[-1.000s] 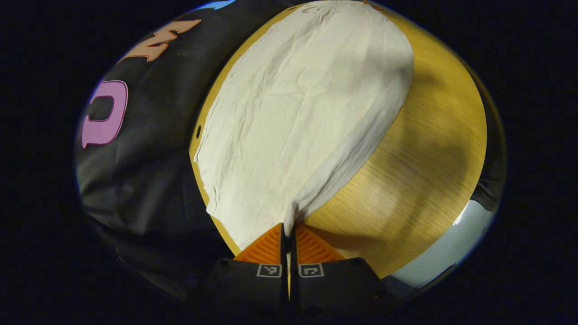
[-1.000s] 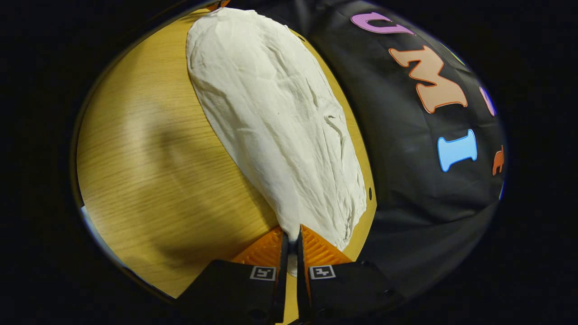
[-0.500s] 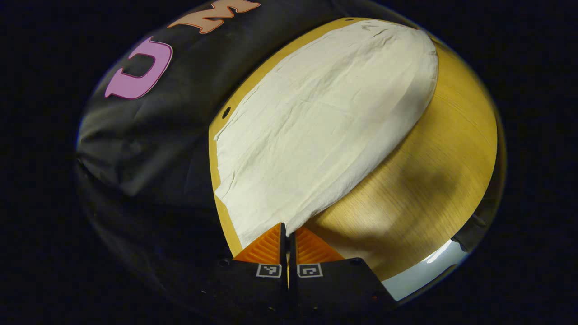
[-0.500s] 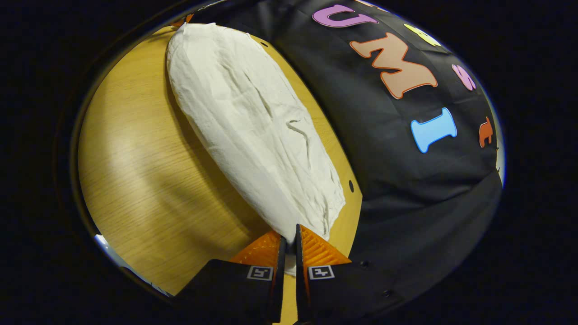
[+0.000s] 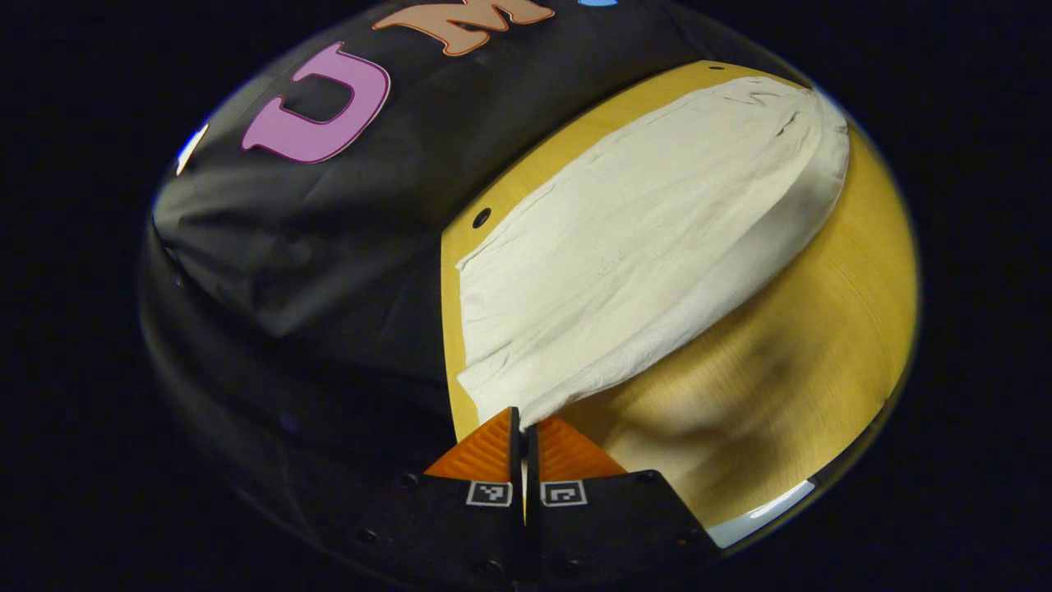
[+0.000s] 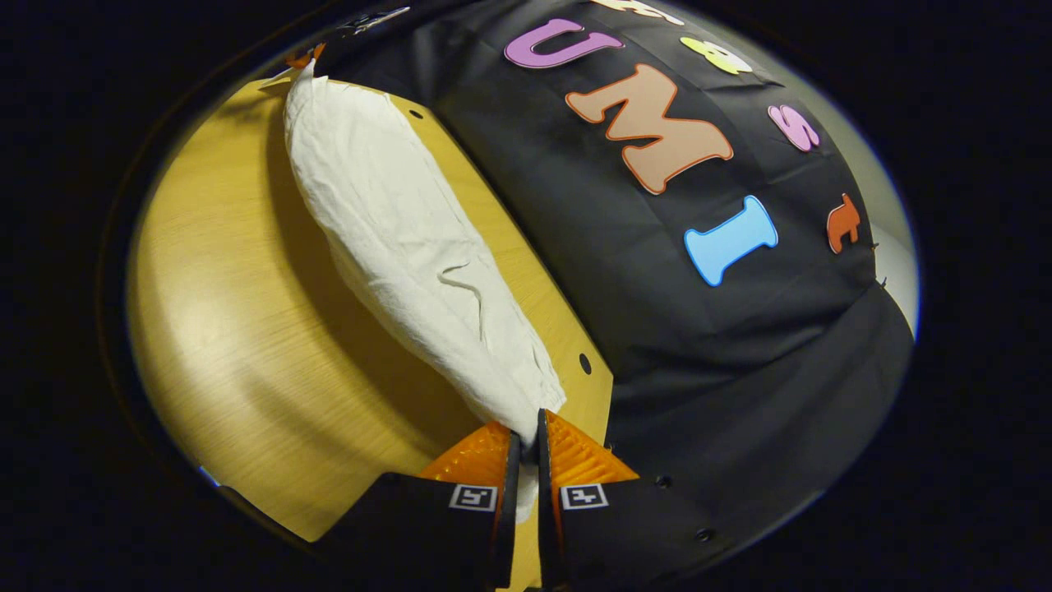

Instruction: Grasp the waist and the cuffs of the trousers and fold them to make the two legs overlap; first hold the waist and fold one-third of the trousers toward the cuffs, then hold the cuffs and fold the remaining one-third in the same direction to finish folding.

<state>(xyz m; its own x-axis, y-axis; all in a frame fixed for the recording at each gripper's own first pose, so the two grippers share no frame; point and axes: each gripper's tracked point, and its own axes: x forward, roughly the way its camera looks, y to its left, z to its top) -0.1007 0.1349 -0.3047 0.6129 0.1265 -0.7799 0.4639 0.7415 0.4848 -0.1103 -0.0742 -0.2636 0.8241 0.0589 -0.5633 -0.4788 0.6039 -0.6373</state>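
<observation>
Left tool (image 5: 523,427): fingers pressed together on a corner of the trousers (image 5: 649,247), cloth pinched between the ribbed, wedge-shaped pads. Each finger body carries a small square marker just behind its pad.

Right tool (image 6: 526,432): fingers likewise closed on the trousers (image 6: 403,247), with a tuft of cloth showing in the narrow gap between the pads and a little more hanging below them.

Trousers: off-white, thin woven fabric, creased all over with fine wrinkles. In the left gripper view the cloth spreads from the pinch into a broad, rounded sheet lying along the far side of the table (image 5: 789,386); its near edge is lifted at the tool and casts a soft shadow on the wood. In the right gripper view the cloth runs away from the pinch as a long, narrowing band with a short raised crease near mid-length; the far end is gathered to a point. Which end is waist and which is cuffs: cannot tell.

Table (image 6: 238,345): light wood-grain top, smooth, with a glossy highlight. Small dark holes sit near its back edge (image 5: 481,218) (image 6: 584,363).

Room: black wrinkled cloth wall (image 6: 740,345) directly behind the table's back edge. A pale strip of floor (image 5: 764,518) shows past the table's front edge.
</observation>
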